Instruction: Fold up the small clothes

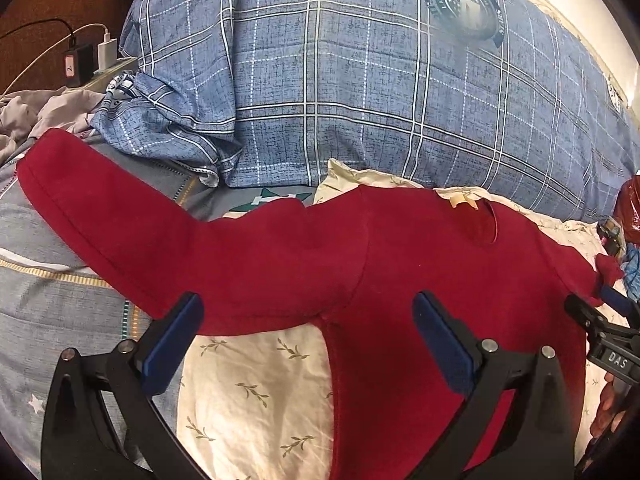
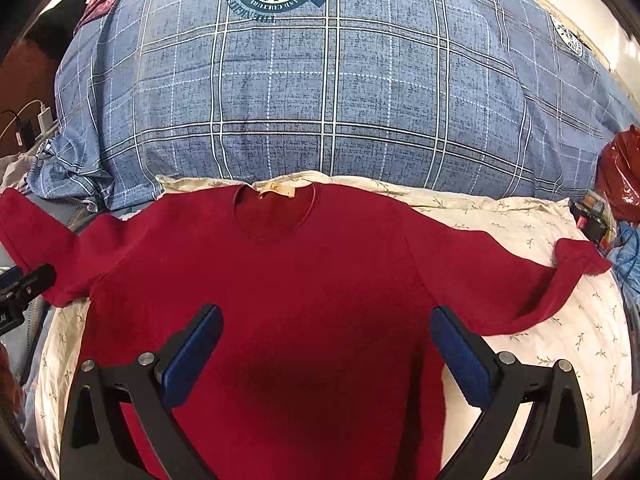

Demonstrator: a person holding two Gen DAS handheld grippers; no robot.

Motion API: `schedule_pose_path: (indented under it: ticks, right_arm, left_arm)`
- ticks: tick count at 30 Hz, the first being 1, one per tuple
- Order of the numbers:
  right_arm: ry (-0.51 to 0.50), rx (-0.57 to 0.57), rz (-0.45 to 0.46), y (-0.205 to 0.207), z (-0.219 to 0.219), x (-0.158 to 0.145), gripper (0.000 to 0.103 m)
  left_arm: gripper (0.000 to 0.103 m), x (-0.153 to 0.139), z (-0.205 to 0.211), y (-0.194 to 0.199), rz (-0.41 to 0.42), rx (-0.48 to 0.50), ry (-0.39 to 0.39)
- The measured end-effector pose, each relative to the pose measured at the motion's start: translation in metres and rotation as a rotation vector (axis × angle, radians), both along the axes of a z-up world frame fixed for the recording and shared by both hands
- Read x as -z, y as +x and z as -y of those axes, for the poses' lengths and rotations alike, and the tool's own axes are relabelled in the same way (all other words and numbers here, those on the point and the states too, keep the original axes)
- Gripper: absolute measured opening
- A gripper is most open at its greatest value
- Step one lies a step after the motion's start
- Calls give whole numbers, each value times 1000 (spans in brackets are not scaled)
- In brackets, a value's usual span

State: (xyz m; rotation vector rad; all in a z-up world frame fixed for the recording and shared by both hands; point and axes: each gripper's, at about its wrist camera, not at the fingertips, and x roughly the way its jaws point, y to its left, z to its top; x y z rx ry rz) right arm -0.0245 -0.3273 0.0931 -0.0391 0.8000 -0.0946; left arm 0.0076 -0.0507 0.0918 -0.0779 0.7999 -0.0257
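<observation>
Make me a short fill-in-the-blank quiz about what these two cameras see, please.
1. The sweater spread flat is ____ in colour.
2. Both sleeves lie stretched ____, not folded in.
3. The left gripper and right gripper both have their fingers ____.
4. The sweater lies on a cream pillow printed with ____.

Missing words: red; outward; open; leaves

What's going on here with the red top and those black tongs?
A person holds a pair of tongs in each hand to fold a small red sweater. It lies spread flat, sleeves out, on a cream leaf-print pillow, in front of a blue plaid quilt. Left tongs and right tongs are both open above it, gripping nothing. No fold shows yet.
</observation>
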Motion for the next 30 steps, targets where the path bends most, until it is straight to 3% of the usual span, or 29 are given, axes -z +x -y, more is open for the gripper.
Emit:
schedule_pose_path:
  ticks: [4,12,14,17,21,26,30]
  right_arm:
    - [-39,-30,-37,-10,13,-14,102]
    - [-334,-50,-62,-51,64,-78,102]
    - [-288,-43,-39,-60,79,-92,103]
    - [-91,-37,18,-64,99,-102,103]
    - [208,-25,87,-44,116,-74,103]
    - [297,9,47,6,119,-36,103]
    - [323,75,11,30,130,-31,103]
  left_arm:
    - [103,-3,3,2,11,2,-8]
    - [103,-8,15,1,29,33,-28]
    - [103,-8,18,-2,41,44,-34]
    - [103,-7,23,-4,33,49,-29]
    - [103,-8,28,-9,22,60,-17]
    - [103,-19,24,-19,41,58,4]
    - [103,-22,20,-21,44,52,-3]
